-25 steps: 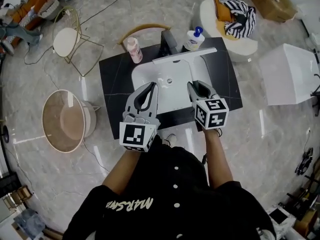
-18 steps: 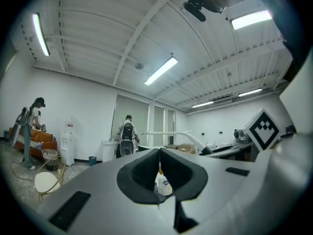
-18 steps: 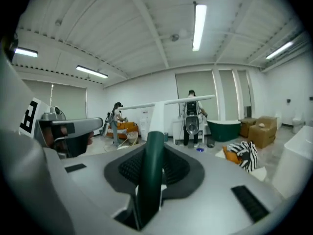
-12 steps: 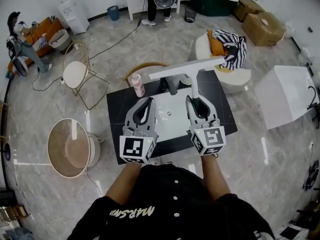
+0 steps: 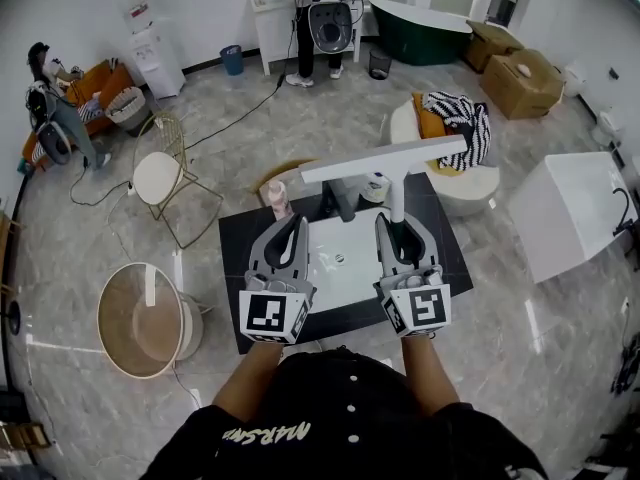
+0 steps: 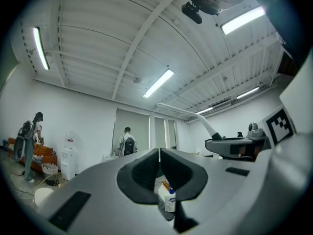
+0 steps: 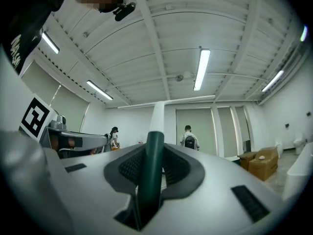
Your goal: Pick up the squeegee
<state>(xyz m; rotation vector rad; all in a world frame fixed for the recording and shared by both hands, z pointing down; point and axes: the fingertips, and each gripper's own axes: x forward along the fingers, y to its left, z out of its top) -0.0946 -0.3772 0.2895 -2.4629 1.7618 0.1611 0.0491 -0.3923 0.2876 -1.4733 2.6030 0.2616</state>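
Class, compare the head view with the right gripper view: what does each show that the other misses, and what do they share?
Only the head view: the white sink in its black counter and the pink bottle. Only the right gripper view: the ceiling lights and the dark green handle of the squeegee, clamped between the jaws. Both: the right gripper, the squeegee's white blade and the cardboard boxes.
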